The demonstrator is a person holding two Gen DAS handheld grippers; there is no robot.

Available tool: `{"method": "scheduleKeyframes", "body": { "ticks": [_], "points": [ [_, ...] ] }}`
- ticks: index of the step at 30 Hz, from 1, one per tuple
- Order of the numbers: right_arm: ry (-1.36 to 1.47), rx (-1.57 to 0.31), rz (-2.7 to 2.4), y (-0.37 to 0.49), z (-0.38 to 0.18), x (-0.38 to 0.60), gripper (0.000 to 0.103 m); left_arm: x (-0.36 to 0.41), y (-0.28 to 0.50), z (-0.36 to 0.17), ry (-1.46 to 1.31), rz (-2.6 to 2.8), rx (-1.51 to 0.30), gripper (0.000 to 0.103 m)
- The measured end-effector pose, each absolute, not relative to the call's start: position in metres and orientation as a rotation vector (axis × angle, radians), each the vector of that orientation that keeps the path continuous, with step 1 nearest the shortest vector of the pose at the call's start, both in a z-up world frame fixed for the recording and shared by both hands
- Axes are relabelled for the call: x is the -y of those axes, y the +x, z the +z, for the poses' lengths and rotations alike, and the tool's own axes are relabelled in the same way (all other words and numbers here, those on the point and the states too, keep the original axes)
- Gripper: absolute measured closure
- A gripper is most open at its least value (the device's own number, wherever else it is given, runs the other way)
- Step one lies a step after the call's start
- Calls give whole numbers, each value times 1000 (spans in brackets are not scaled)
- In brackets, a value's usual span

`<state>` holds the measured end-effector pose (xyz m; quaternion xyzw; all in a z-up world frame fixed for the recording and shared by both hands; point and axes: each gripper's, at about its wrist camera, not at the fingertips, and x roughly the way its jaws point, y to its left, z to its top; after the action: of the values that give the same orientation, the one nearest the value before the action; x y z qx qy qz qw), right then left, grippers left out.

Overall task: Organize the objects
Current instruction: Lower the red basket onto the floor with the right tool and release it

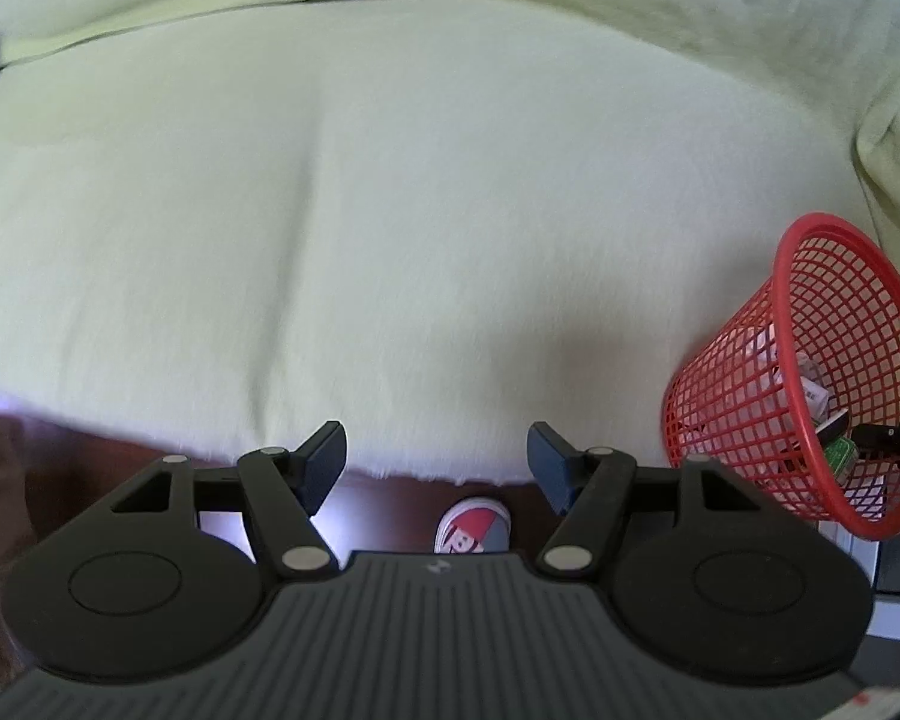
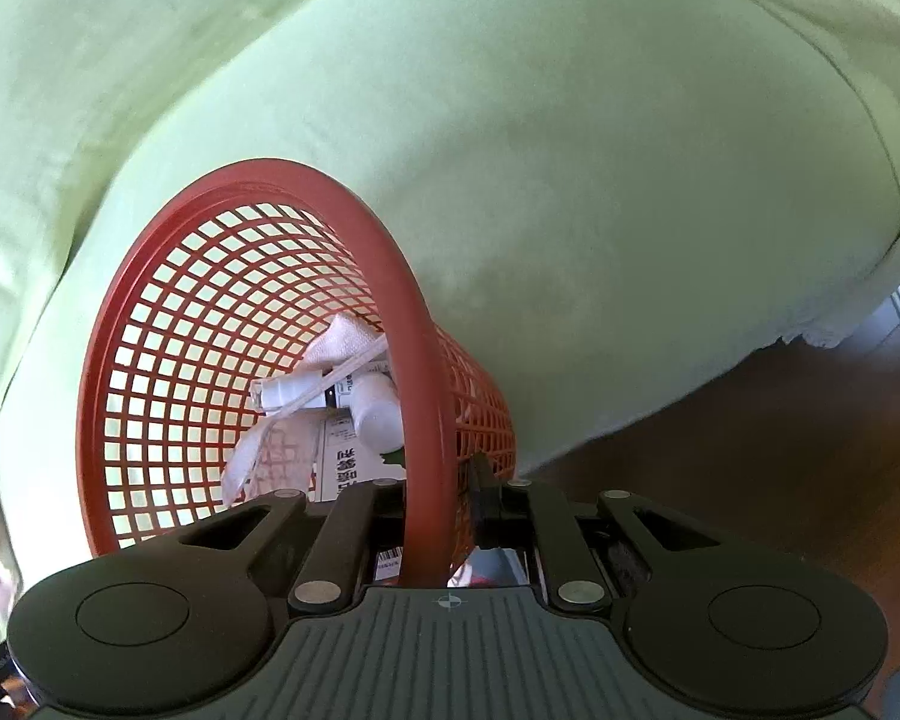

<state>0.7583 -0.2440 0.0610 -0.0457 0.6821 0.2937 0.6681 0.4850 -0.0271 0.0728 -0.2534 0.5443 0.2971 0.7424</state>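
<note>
Red basket point(image 2: 414, 324) glossy plastic mesh; sofa cover point(image 1: 390, 210) matt cloth; floor point(image 2: 750, 468) wood.

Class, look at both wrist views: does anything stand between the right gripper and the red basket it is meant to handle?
Nothing visible does. The right gripper is already shut on the rim of the red basket, one finger inside the mesh wall and one outside. The left gripper is open and empty above the green cushion, apart from the basket.

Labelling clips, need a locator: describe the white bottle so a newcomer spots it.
Start at the pale green sofa cover, then the red mesh basket the right claw grips by the rim. The white bottle lies inside among paper scraps: the only smooth, rounded thing there.
</note>
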Motion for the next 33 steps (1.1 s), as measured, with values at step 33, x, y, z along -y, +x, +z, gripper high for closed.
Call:
{"method": "scheduleKeyframes", "body": {
  "ticks": [33],
  "points": [
    [-188, -1569, 827, 566, -141, 343, 94, 71, 292, -111, -520, 726, -1220, 34]
  ]
}}
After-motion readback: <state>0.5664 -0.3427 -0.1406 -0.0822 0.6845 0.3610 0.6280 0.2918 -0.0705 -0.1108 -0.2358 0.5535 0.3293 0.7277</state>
